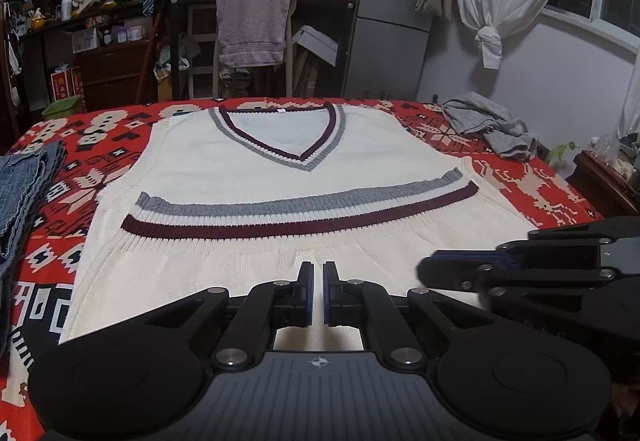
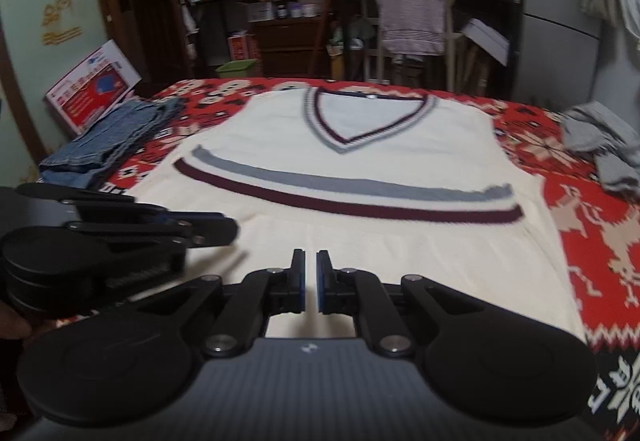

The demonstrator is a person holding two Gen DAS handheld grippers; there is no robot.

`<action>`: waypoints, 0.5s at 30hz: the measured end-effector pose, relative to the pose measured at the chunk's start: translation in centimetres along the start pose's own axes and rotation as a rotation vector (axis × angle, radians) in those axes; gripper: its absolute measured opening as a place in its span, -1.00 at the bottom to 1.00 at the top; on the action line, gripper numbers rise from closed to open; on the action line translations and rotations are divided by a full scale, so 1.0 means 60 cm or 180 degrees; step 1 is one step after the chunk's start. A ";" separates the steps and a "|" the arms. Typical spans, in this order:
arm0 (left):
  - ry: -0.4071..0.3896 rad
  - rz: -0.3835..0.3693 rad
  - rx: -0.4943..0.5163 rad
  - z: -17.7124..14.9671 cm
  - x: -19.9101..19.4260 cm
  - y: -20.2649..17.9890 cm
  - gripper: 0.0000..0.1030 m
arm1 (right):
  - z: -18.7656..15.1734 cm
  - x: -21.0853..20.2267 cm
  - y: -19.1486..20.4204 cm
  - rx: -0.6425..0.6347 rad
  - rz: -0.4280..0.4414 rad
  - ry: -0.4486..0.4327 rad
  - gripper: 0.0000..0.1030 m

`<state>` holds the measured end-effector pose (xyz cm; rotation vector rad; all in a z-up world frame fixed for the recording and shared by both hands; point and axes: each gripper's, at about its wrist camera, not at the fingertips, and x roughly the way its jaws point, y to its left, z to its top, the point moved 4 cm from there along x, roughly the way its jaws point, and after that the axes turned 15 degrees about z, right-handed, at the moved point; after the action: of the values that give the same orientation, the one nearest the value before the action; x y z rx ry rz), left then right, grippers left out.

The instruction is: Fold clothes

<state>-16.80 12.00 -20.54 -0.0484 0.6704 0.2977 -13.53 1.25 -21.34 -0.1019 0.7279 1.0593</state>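
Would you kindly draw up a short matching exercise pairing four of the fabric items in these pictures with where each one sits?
Things:
1. white knit vest
2. blue jeans
3. grey garment
4. pink towel

Places:
A. crumpled near the bed's far right corner
B. draped over a chair beyond the bed
C. spread flat in the middle of the red patterned blanket
D. folded at the left edge of the bed

Pairs: 1-C, 2-D, 3-A, 4-B
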 end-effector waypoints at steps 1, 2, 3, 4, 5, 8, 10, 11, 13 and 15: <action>0.0031 0.0005 -0.0018 0.000 0.004 0.004 -0.91 | 0.003 0.008 0.004 -0.0012 0.0025 0.0028 -0.89; 0.0067 0.0006 -0.0043 0.000 0.009 0.009 -0.91 | 0.007 0.017 0.004 -0.0016 0.0034 0.0065 -0.89; 0.0105 0.0004 -0.0069 0.000 0.015 0.014 -0.91 | 0.010 0.027 0.003 -0.0021 0.0040 0.0102 -0.89; 0.0135 -0.0002 -0.0089 0.001 0.021 0.019 -0.91 | 0.015 0.037 0.000 -0.0020 0.0031 0.0131 -0.89; 0.0155 -0.0013 -0.0101 0.003 0.027 0.024 -0.91 | 0.020 0.048 -0.004 -0.0018 0.0017 0.0156 -0.89; 0.0194 -0.0052 -0.0126 0.013 0.043 0.032 -0.91 | 0.034 0.078 -0.016 0.0004 -0.0031 0.0206 -0.89; 0.0241 -0.0091 -0.0137 0.018 0.053 0.034 -0.91 | 0.037 0.097 -0.022 0.0010 -0.0046 0.0262 -0.89; 0.0281 -0.0111 -0.0136 0.018 0.060 0.034 -0.91 | 0.036 0.101 -0.022 0.0008 -0.0050 0.0279 -0.89; 0.0347 -0.0150 -0.0139 0.018 0.069 0.035 -0.92 | 0.033 0.106 -0.022 0.0003 -0.0056 0.0297 -0.89; 0.0364 -0.0178 -0.0160 0.017 0.066 0.037 -0.92 | 0.027 0.098 -0.019 0.0011 -0.0043 0.0340 -0.89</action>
<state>-13.86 15.28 -22.08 -0.1327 0.7738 0.2592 -10.13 5.81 -23.85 -0.1613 0.8244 1.0455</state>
